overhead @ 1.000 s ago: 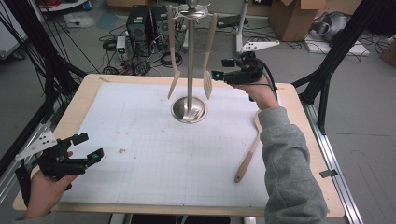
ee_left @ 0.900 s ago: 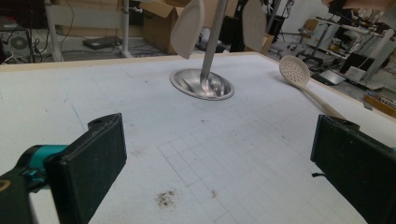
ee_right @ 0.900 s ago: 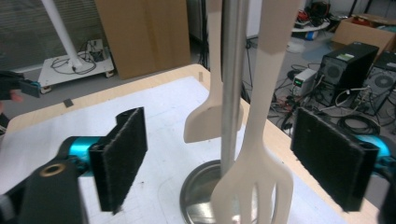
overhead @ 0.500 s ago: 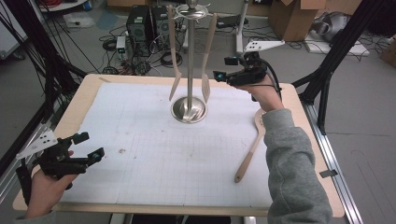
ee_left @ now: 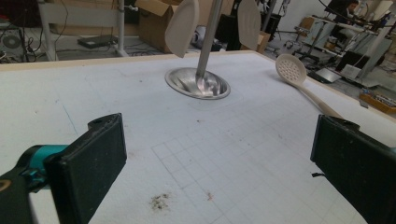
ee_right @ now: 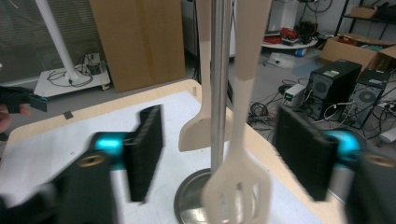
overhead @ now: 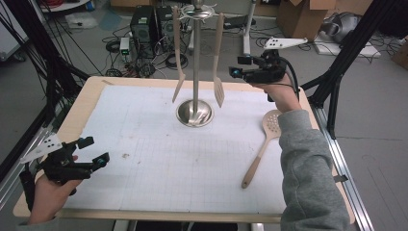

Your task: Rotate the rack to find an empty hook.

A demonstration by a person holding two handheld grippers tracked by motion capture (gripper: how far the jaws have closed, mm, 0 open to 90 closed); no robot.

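- My right gripper (ee_right: 217,154) has its jaws partly apart and has just been closing them; the pale wooden slotted spatula (ee_right: 240,186) sits between the pads, but neither pad touches it, so nothing is held yet.
- That spatula hangs from the top ring of the upright steel utensil stand (overhead: 195,72), on the stand's right side as the high view shows it, blade just above the round base (overhead: 194,113).
- I judge it light, stiff and dry, not fragile; it hangs free, so it should swing at a nudge. I'd pinch the flat handle above the blade and lift it off its hook.
- A second pale wooden flat turner (overhead: 177,53) hangs on the stand's left side.
- A pale wooden perforated spoon (overhead: 262,144) lies on the white mat to the right of the stand, well apart from it.
- My left gripper (overhead: 91,151) rests well to the near left of the stand, jaws wide and empty.
- Against the earlier frame, my right hand has drawn in towards the stand and risen slightly; the left has kept its place.
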